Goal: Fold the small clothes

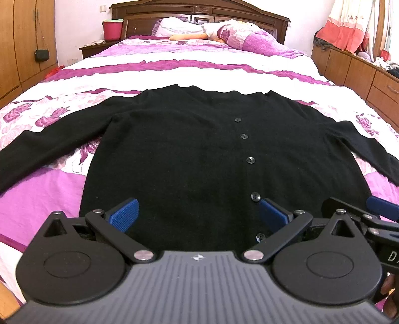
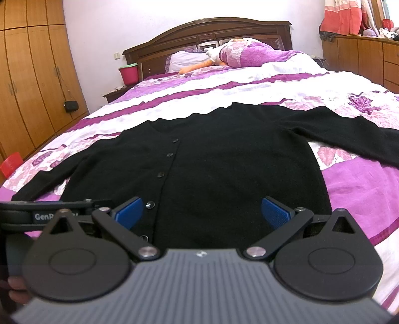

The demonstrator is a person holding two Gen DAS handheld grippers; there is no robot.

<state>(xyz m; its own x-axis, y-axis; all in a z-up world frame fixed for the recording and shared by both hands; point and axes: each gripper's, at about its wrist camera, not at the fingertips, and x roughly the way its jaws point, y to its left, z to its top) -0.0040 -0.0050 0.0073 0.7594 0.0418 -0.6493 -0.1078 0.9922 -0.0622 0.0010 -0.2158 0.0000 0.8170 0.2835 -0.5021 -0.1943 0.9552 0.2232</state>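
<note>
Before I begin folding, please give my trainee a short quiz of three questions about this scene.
1. True or false: the black cardigan lies spread flat on the bed cover, buttoned.
2. The left claw and right claw are: A) both open and empty, B) both shut on fabric.
3. Which colour is the bucket beside the headboard?

Key: 1 true; 2 A; 3 red.

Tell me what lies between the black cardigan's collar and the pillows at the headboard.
Only bedspread: purple and white floral bands run bare from the black cardigan collar up to the pillows. Both wrist views show it.
</note>
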